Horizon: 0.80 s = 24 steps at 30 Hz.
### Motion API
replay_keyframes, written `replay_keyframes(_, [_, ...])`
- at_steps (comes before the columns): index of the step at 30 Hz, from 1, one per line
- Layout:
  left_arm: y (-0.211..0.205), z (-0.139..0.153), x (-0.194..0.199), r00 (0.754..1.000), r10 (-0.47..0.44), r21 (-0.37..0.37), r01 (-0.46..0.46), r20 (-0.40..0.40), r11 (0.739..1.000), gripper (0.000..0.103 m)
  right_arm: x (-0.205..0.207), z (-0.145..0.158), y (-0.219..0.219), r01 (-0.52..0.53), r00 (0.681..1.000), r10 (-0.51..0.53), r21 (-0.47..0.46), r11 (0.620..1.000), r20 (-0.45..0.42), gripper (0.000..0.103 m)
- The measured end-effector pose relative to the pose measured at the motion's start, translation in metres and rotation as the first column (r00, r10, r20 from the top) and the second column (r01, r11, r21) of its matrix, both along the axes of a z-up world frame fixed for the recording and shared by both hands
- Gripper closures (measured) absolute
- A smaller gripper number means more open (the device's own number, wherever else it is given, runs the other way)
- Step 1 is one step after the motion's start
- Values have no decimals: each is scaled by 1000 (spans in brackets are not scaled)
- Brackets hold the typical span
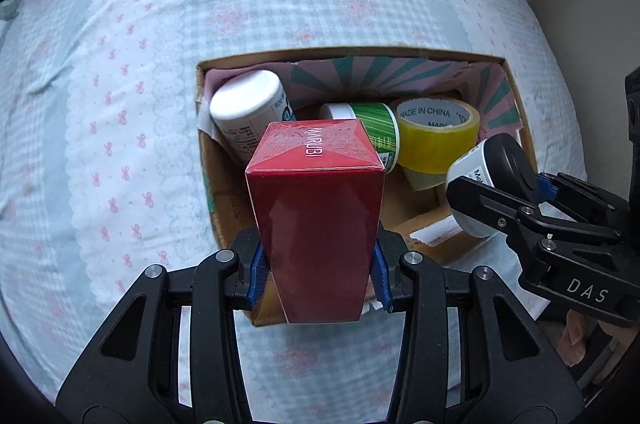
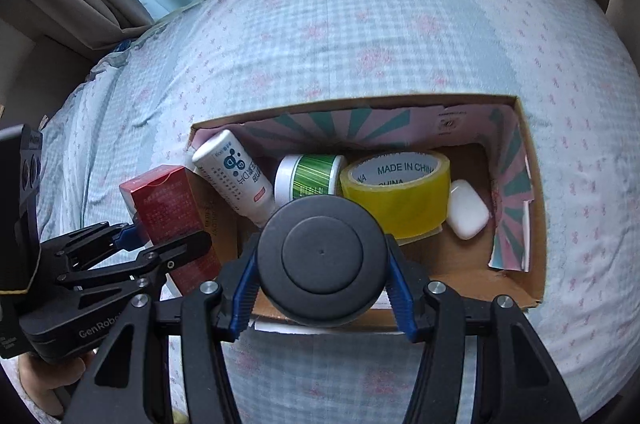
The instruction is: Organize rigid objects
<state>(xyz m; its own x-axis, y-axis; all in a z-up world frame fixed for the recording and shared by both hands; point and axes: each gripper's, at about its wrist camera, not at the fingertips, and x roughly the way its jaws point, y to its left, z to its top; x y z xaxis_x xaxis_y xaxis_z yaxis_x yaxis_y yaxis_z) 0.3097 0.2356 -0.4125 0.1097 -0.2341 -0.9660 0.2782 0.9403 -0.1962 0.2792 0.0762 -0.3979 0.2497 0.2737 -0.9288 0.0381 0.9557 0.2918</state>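
Right up against the left lens is the left hand-held gripper [image 1: 320,274], clamped with its blue pads [image 1: 258,274] on both sides of a tall glossy red cardboard carton [image 1: 320,224] with "MARUBI" printed on its top. The carton hangs over the near left corner of the box. Same deal on the other side: the right hand-held gripper [image 2: 322,288] is squeezed around a round white jar with a flat black lid [image 2: 322,252], lid facing the camera, hanging over the near edge of the box.

Now biggest to smallest. Everything sits on a bed with a pale blue-and-white checked cover dotted with pink bows [image 1: 120,103]. On the bed is an open brown cardboard box lined with pink-and-teal striped paper [image 2: 536,224]. Inside, along the far wall, there's a roll of yellow packing tape with "MADE IN CHINA" on its white core [image 2: 396,201], standing on edge. To the left of it, touching, lies a small white tub with a green striped label [image 2: 310,179]. Left again is a white plastic bottle with blue print [image 2: 236,179], leaning into the far left corner with its cap up. Right of the tape, lying on the box floor, is a small white rounded case [image 2: 467,209]. A bit of the person's hand [image 2: 44,380] shows under the left tool at the lower edge.
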Motion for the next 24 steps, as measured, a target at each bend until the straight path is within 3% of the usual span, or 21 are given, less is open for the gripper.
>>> replay_keyframes(9, [-13,-18,10,997,-71,13,71,-28,997,65,11,-44,-18,131,983,-113,120,984,-143,51])
replay_keyframes(11, [-12,-16,12,997,-67,-1,67,-38,998,61,14,-48,-18,137,979,-111,147,980,-173,51])
replay_keyframes(12, [-11,-13,11,997,-67,-15,66,-31,998,37,15,-49,-17,139,976,-110,149,979,-186,50])
replay_keyframes(13, [-10,-9,11,998,-60,-25,60,-22,998,0,15,-49,-18,154,972,-123,144,978,-199,37])
replay_keyframes(14, [-9,-6,10,998,-54,-34,53,-14,998,1,15,-47,-20,174,969,-142,148,974,-203,27])
replay_keyframes(15, [-8,-5,9,998,-55,-40,54,-21,998,0,13,-45,-23,196,966,-164,157,968,-199,9])
replay_keyframes(19, [-4,-4,4,998,-54,-21,54,-20,998,0,2,-40,-41,281,944,-251,126,951,-212,6])
replay_keyframes(24, [-1,4,-7,1000,-28,-39,27,-7,999,0,-11,-36,-48,292,933,-269,66,954,-238,6])
